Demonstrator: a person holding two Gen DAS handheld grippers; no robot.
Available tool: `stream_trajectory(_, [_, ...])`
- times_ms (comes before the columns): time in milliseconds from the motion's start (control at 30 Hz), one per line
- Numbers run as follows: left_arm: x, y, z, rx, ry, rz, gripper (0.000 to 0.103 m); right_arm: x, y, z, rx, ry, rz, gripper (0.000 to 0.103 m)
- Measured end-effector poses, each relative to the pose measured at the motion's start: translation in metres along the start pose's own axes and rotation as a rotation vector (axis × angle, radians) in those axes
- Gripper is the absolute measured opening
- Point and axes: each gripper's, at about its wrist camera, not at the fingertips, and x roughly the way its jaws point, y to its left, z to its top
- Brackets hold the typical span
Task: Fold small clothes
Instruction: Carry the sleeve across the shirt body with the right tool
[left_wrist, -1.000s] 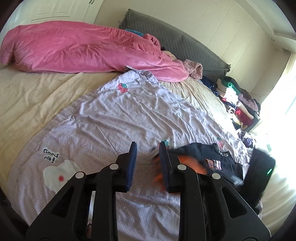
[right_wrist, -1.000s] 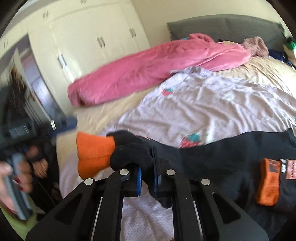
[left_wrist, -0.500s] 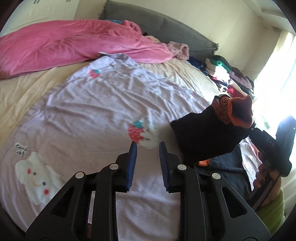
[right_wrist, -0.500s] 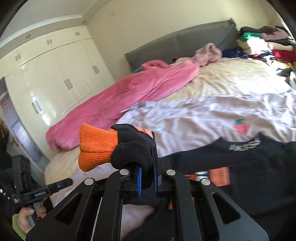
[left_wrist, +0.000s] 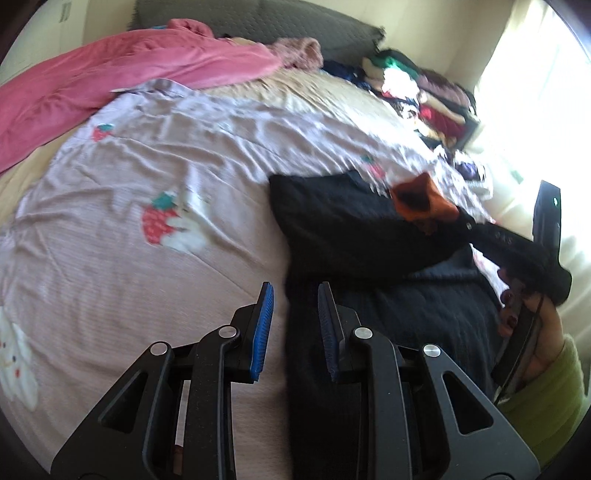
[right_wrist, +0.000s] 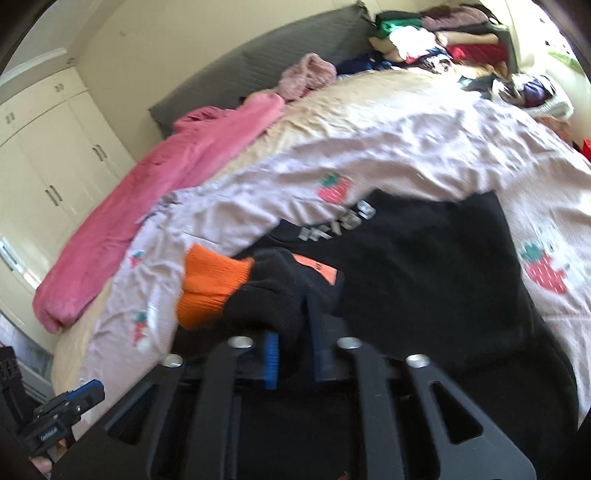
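Inventory, my view:
- Bed (right_wrist: 369, 99): one.
- My grippers: two, left gripper (left_wrist: 295, 328), right gripper (right_wrist: 295, 354).
- Black sweater (right_wrist: 424, 266) with orange cuffs: one; orange cuff (right_wrist: 210, 288) visible: one.
- Lilac strawberry-print quilt (left_wrist: 147, 155): one; strawberries countable in left view: three; in right view: four, two blurred.
- Pink blanket (left_wrist: 110, 74): one.
- Grey headboard cushion (right_wrist: 258, 70): one.
- Clothes pile (right_wrist: 436, 37) at far corner: one; item count unreadable.
- Wardrobe door handles (right_wrist: 55, 194): blurred, count uncertain.
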Motion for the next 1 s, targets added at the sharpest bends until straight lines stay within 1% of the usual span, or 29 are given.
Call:
stream_trajectory(33, [0.004, -0.006, -0.004, 0.017, 0.007, -0.002, 0.017, 0.001, -0.005, -0.002, 0.006, 0.006, -0.009, 0.049])
stream_trajectory(67, [0.009, -0.014, -0.008, 0.040, 0.017, -0.007, 0.017, 0.001, -0.011, -0.005, 0.013, 0.007, -0.013, 0.050])
stream_trajectory(100, [0.014, -0.021, -0.012, 0.062, 0.027, -0.013, 0.020, 0.002, -0.016, -0.008, 0.020, 0.009, -0.017, 0.050])
stream_trajectory(133, [0.018, -0.024, -0.015, 0.072, 0.034, -0.014, 0.022, 0.003, -0.022, -0.012, 0.028, 0.017, -0.029, 0.053])
stream_trajectory(167, [0.024, -0.028, -0.018, 0.081, 0.049, -0.017, 0.023, 0.004, -0.027, -0.014, 0.034, 0.021, -0.037, 0.059])
stream_trajectory(233, [0.032, -0.035, -0.022, 0.095, 0.068, -0.018, 0.023, 0.003, -0.033, -0.020, 0.030, 0.026, -0.059, 0.063])
stream_trajectory(267, [0.036, -0.037, -0.024, 0.106, 0.076, -0.017, 0.023, 0.003, -0.035, -0.022, 0.027, 0.029, -0.066, 0.070])
stream_trajectory(300, [0.040, -0.039, -0.024, 0.111, 0.082, -0.016, 0.023, 0.002, -0.039, -0.024, 0.034, 0.033, -0.074, 0.074])
stream_trajectory(400, [0.051, -0.040, -0.028, 0.118, 0.109, -0.016, 0.023, 0.002, -0.052, -0.024, 0.081, 0.036, -0.081, 0.078])
stream_trajectory(500, [0.058, -0.039, -0.032, 0.129, 0.131, -0.010, 0.025, 0.000, -0.054, -0.024, 0.061, 0.020, -0.159, 0.088])
stream_trajectory(567, [0.061, -0.039, -0.034, 0.125, 0.136, -0.008, 0.025, -0.002, -0.054, -0.025, 0.053, 0.009, -0.174, 0.089])
stream_trajectory(800, [0.063, -0.037, -0.035, 0.119, 0.133, -0.005, 0.026, -0.006, -0.054, -0.023, 0.025, -0.008, -0.166, 0.089])
stream_trajectory(900, [0.065, -0.037, -0.034, 0.122, 0.135, -0.002, 0.026, -0.007, -0.060, -0.022, 0.056, -0.012, -0.154, 0.089])
stream_trajectory(1000, [0.065, -0.037, -0.034, 0.121, 0.132, -0.001, 0.026, -0.009, -0.068, -0.023, 0.094, -0.013, -0.163, 0.089])
